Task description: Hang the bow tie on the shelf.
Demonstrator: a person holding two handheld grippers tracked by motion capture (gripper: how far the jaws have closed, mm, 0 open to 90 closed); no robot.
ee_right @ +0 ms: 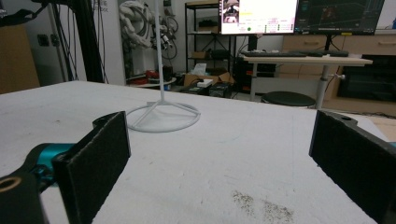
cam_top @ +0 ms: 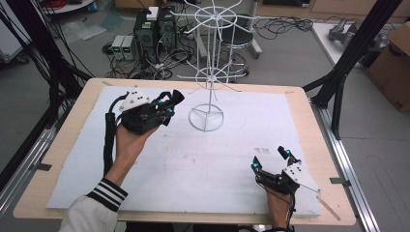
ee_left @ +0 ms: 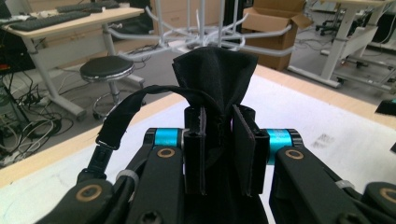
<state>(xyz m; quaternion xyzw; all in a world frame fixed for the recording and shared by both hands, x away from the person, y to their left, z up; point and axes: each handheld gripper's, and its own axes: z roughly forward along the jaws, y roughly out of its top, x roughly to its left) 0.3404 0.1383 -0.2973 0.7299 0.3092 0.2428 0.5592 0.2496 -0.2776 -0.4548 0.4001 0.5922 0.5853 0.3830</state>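
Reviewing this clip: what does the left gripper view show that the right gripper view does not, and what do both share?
Left gripper view: the left gripper shut on a black fabric item bunched between its pads, a black strap looping off to one side, and the white wire rack's upper arms just beyond it.

Right gripper view: the right gripper open, nothing between its pads, low over the white mat, plus the rack's ring base and monitors behind.

Both: the white rack, the mat-covered table, and a black stool in the lab background.

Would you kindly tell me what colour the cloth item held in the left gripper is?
Black. The soft cloth item shows best in the left gripper view.
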